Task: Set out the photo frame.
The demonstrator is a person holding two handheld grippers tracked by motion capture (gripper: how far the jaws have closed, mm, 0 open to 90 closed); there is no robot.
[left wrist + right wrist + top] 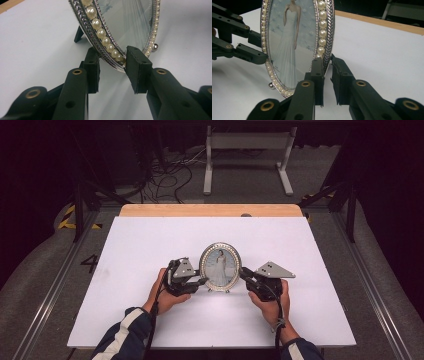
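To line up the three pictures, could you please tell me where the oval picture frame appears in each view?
High view: oval picture frame stands mid-table between both tongs.
Left gripper view: top centre, rim between the jaws.
Right gripper view: upper left, rim between the jaws.
Shared landmark: its pearl border.

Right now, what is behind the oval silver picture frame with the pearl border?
A dark prop leg reaches from the back of the oval silver picture frame with the pearl border to the white tabletop. The frame hides its backing.
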